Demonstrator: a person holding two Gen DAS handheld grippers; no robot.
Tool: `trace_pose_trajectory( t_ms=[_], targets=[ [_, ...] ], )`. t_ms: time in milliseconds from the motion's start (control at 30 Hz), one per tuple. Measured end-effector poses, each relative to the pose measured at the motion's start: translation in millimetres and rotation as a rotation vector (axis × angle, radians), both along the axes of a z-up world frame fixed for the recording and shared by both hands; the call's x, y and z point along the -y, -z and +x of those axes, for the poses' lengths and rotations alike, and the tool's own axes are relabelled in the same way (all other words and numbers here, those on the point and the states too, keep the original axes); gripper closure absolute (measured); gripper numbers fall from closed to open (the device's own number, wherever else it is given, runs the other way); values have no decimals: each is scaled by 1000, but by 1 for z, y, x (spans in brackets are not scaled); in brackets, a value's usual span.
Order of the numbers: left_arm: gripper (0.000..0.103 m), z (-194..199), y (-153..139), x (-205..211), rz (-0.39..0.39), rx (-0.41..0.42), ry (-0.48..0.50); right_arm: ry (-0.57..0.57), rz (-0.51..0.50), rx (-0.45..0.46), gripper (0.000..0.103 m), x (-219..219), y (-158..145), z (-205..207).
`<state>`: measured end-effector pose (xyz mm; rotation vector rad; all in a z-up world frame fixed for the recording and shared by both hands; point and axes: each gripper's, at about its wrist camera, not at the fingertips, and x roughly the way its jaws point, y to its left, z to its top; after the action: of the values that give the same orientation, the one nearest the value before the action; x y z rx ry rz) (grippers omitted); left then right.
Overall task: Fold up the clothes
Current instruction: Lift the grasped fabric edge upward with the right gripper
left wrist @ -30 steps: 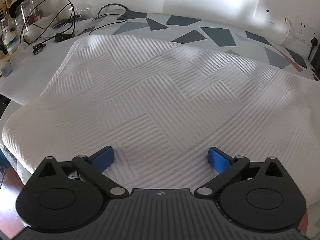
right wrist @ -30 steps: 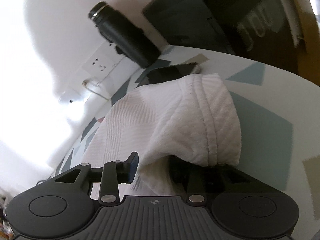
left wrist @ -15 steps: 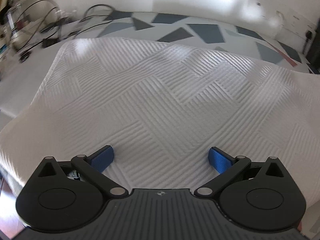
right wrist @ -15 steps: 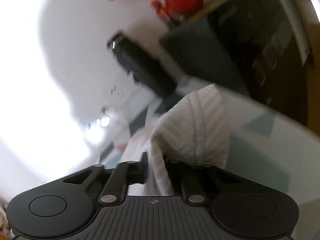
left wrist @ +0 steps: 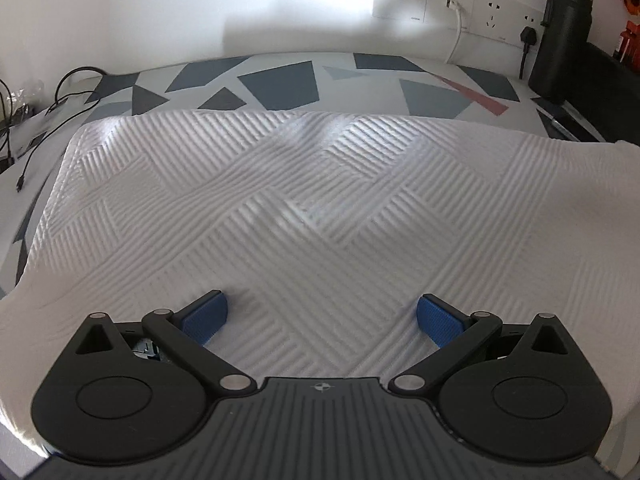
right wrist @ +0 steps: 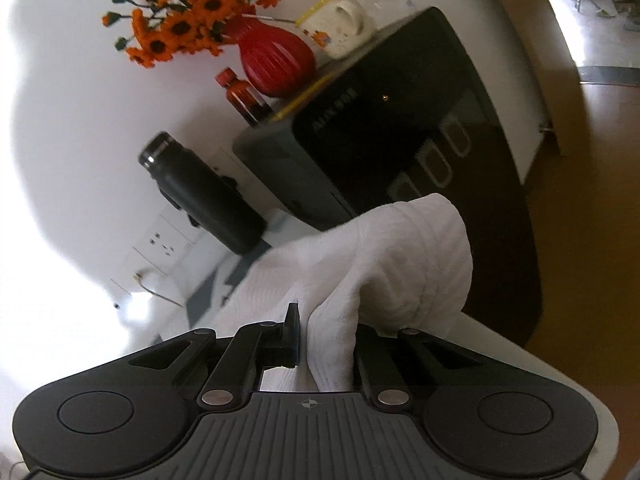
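A white garment (left wrist: pixel 304 208) with a ribbed zigzag weave lies spread flat over the patterned table (left wrist: pixel 280 80). My left gripper (left wrist: pixel 322 316) hovers open over its near part, blue pads (left wrist: pixel 206 314) wide apart with nothing between them. In the right wrist view my right gripper (right wrist: pixel 326 336) is shut on a bunched corner of the same white garment (right wrist: pixel 400 256), which is lifted off the table and drapes over the right finger, hiding it.
A black flask (left wrist: pixel 564 36) (right wrist: pixel 204 196) stands at the table's far right by wall sockets (left wrist: pixel 492 16). A black appliance (right wrist: pixel 400 128) carries a red vase of orange flowers (right wrist: pixel 276 56), a brown bottle (right wrist: pixel 244 98) and a mug (right wrist: pixel 340 22). Cables (left wrist: pixel 36 116) lie at far left.
The right gripper has closed on the garment corner and raised it, tilting the view upward. The left gripper has swung to the right over the cloth, still open.
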<state>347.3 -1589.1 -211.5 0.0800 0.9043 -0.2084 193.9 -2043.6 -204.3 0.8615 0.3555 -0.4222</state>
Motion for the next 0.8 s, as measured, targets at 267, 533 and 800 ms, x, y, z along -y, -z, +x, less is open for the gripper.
trace_pose_trajectory(
  t_ms=[267,533,800],
  targets=[
    [0,-4,-16,-58,-148,-54,31,-20,-66,21,98,-59,-25,17],
    [0,10,-35,-173,-275,-61,-107,-180,-155,3,98,-170,-49,63],
    [1,17,-36,-237,-295,-73,-63,-487,-272,70,98,-307,-72,99]
  ],
)
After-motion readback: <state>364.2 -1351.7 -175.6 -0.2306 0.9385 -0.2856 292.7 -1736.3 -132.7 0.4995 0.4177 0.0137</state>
